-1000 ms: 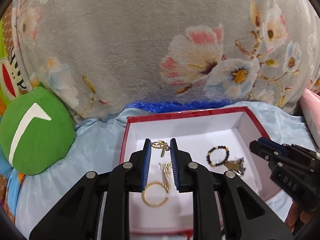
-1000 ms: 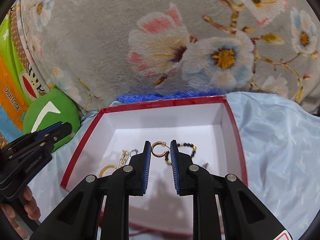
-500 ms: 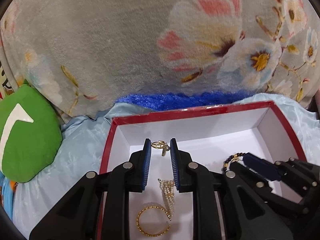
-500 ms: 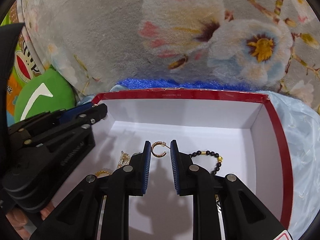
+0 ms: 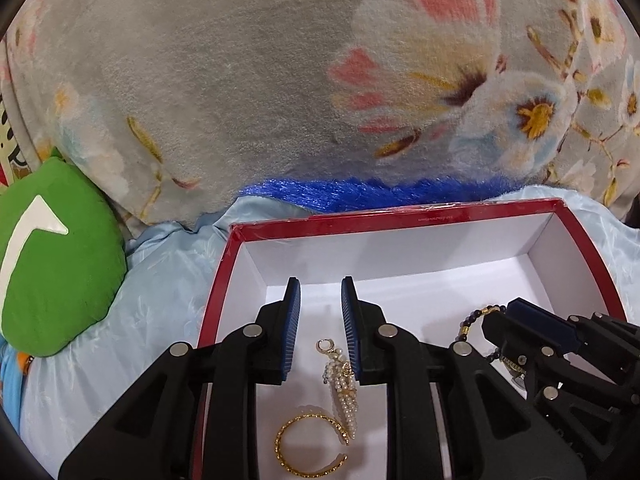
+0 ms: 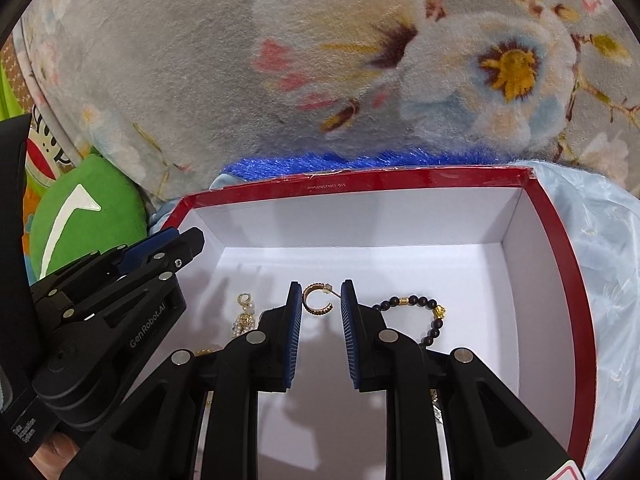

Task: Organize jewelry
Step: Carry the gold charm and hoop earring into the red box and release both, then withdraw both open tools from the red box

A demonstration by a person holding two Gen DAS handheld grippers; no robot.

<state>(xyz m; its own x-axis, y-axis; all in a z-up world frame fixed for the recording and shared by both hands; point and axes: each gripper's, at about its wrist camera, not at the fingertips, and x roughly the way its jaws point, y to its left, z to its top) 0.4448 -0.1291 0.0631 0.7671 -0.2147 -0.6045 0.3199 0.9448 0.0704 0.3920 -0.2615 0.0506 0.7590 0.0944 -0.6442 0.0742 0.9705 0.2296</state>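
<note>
Right wrist view: right gripper (image 6: 320, 304) sits low in the red-rimmed box (image 6: 552, 216), jaws narrow, a small gold hoop (image 6: 316, 304) pinched at the tips. Left gripper (image 5: 320, 300) jaws have just been opening a little; nothing is between the pads now, and a pearl drop earring (image 5: 340, 384) lies on the floor just under them.

Step is judged to be release into the box. Hoop should be set down close to the floor before the jaws are eased apart, clear of the bead bracelet (image 6: 416, 312) so nothing tangles.

Box floor is smooth white card, walls shallow. Big hoop (image 5: 308, 444) is thin, open, textured gold. Pearl drop is a tapered cluster on a gold clasp. Beads are dark, round, with gold spacers. Pads are ribbed blue rubber.
</note>
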